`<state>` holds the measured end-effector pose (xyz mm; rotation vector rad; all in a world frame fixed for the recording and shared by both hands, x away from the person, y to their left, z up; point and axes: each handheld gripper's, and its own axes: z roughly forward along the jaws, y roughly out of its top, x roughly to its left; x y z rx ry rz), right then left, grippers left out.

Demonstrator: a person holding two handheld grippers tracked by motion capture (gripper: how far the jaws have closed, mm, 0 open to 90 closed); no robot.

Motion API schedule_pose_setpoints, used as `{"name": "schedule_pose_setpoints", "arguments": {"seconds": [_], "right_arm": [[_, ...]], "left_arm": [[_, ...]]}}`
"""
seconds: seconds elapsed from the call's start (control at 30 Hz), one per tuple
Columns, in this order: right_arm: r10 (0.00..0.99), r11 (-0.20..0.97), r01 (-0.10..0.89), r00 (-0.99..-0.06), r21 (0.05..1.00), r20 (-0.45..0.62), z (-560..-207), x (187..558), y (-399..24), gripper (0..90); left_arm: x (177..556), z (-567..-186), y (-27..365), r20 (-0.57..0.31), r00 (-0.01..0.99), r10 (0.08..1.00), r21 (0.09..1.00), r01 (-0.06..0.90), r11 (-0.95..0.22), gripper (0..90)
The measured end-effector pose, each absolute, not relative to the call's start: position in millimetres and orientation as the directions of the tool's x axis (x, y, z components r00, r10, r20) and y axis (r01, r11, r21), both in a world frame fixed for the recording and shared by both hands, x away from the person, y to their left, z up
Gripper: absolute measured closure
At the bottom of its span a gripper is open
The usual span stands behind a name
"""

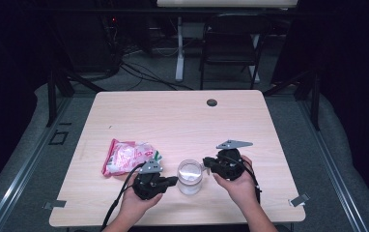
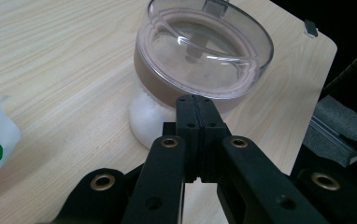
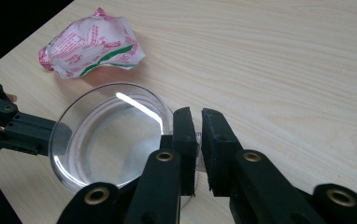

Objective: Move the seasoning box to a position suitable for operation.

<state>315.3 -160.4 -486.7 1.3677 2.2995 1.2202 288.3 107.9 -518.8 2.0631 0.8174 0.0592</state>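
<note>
A clear jar with a see-through lid stands near the table's front edge, with white material at its base. My left gripper is at the jar's left, its jaws pressed together with nothing seen between them. Its tips rest against the lid's rim. My right gripper comes in from the jar's right. Its jaws stand a narrow gap apart, closed on a small clear tab at the lid's edge. A crumpled red, white and green snack bag lies left of the jar.
The wooden table has a black round grommet near its far edge. Metal clips sit at its front corners. A dark folding chair and cables stand on the floor beyond it.
</note>
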Motion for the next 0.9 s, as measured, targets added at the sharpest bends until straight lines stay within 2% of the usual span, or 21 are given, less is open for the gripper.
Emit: {"name": "schedule_pose_setpoints", "arguments": {"seconds": [0.17, 0.43, 0.57, 0.67, 0.77, 0.9], "right_arm": [[0.799, 0.213, 0.643, -0.548, 0.736, 0.248, -487.8, 315.7, -162.5, 84.7], [0.795, 0.215, 0.628, -0.557, 0.748, 0.239, -485.1, 309.6, -166.3, 80.7], [0.784, 0.247, 0.607, -0.584, 0.755, 0.213, -479.4, 300.8, -167.8, 75.1], [0.756, 0.284, 0.59, -0.623, 0.756, 0.202, -477.0, 293.7, -167.3, 67.9], [0.738, 0.331, 0.54, -0.66, 0.774, 0.144, -474.9, 282.7, -161.8, 58.7], [0.73, 0.356, 0.52, -0.673, 0.776, 0.115, -473.4, 275.4, -160.3, 54.7]], "left_arm": [[289.8, -516.4, 108.6, -0.297, 0.777, 0.555, 0.767, 0.541, -0.346, 90.0], [292.2, -511.1, 105.9, -0.288, 0.787, 0.546, 0.773, 0.527, -0.353, 90.0], [295.0, -507.8, 104.3, -0.292, 0.787, 0.544, 0.778, 0.526, -0.344, 90.0], [299.6, -503.7, 104.4, -0.301, 0.789, 0.535, 0.785, 0.524, -0.331, 88.2], [302.1, -501.1, 103.8, -0.295, 0.79, 0.538, 0.789, 0.519, -0.328, 85.0], [304.8, -498.1, 102.4, -0.274, 0.791, 0.547, 0.799, 0.503, -0.328, 80.2]]}}
